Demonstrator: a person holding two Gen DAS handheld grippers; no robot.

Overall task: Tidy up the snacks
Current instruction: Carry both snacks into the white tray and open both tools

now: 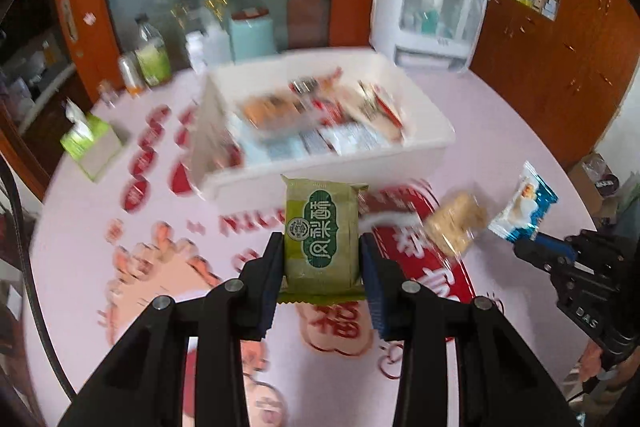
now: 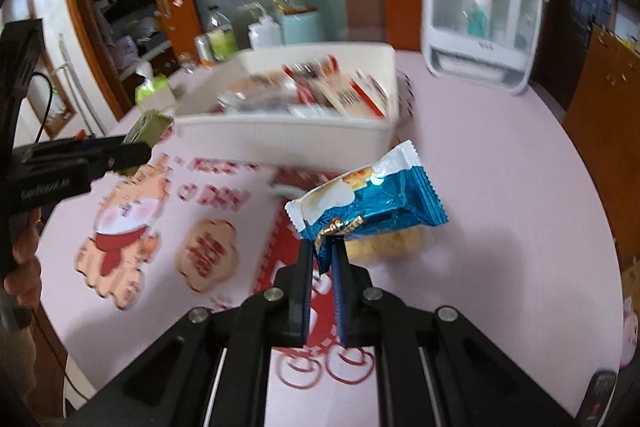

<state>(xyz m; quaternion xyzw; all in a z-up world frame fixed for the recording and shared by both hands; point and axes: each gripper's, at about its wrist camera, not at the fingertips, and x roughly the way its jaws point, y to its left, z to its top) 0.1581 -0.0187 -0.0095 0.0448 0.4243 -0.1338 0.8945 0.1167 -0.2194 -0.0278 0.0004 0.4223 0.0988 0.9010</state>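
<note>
Above the pink table (image 1: 500,115), the left gripper (image 1: 322,247) pinches a green snack packet (image 1: 321,233) by its sides, while the right gripper (image 2: 323,255) clamps a blue-and-white snack packet (image 2: 372,199) by one edge. Beyond both sits a white bin (image 2: 280,139) of blurred, probably wrapped snacks.

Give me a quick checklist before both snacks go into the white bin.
1. Left gripper shut on green snack pack: ok.
2. Right gripper shut on blue snack pack: ok, though only by its edge.
3. White bin open on top: ok.
4. Room left in the bin: cannot tell, blurred.
5. Tan snack on the table, not yet picked up: not ok.
</note>
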